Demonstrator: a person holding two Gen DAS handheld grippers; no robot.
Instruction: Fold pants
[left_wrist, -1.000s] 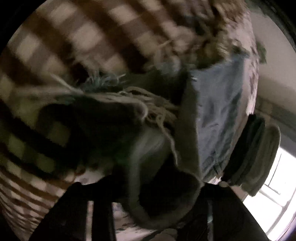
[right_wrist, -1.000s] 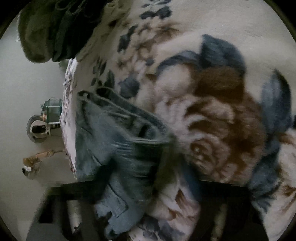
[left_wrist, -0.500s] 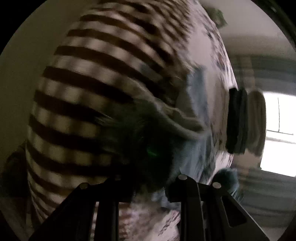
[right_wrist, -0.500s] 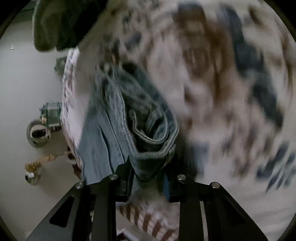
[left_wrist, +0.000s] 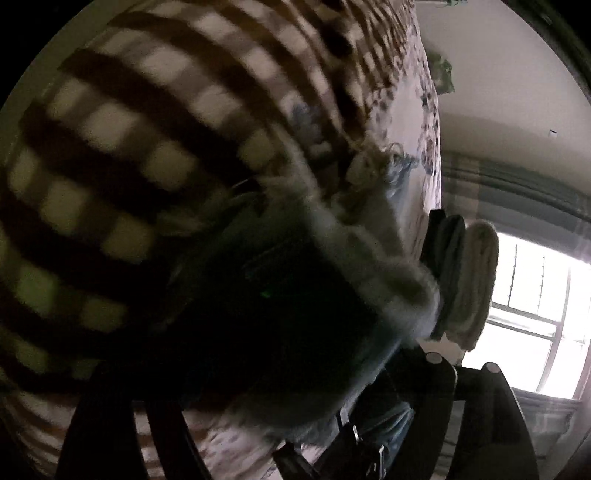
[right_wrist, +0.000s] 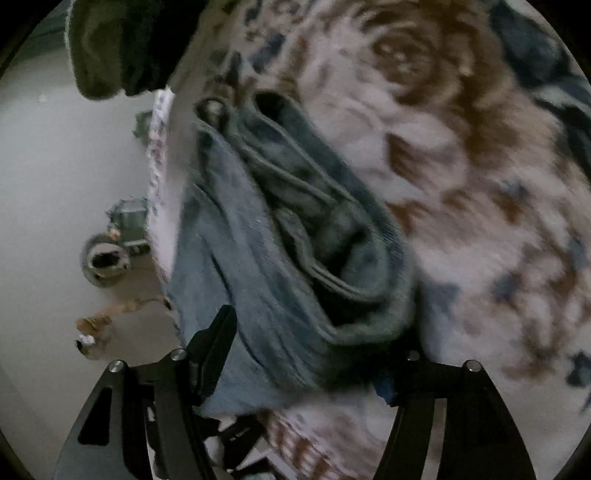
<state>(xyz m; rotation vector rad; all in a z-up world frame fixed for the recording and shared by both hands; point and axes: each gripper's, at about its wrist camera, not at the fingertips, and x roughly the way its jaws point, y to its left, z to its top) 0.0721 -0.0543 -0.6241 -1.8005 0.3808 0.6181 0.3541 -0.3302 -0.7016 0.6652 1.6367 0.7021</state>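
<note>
The pants are light blue jeans. In the right wrist view the jeans (right_wrist: 280, 266) lie bunched on a floral blanket (right_wrist: 480, 192), waistband folds uppermost. My right gripper (right_wrist: 314, 354) has its jaws wide apart, with denim lying between the fingers (right_wrist: 218, 336). In the left wrist view a frayed jeans leg end (left_wrist: 295, 295) fills the dark centre, right in front of the camera. My left gripper (left_wrist: 280, 417) is mostly covered by that cloth, and its jaw gap is hidden.
A brown and cream checked blanket (left_wrist: 147, 147) lies under the left side. Stacked folded cloths (left_wrist: 465, 280) stand at the bed's far end by a bright window (left_wrist: 535, 314). The bed edge (right_wrist: 159, 177) and floor objects (right_wrist: 107, 254) lie left of the right gripper.
My right gripper has opened from a tight grip on the jeans waistband; the denim now sits loose between its fingers. The left gripper has swung, and the frayed leg end now covers its view.
</note>
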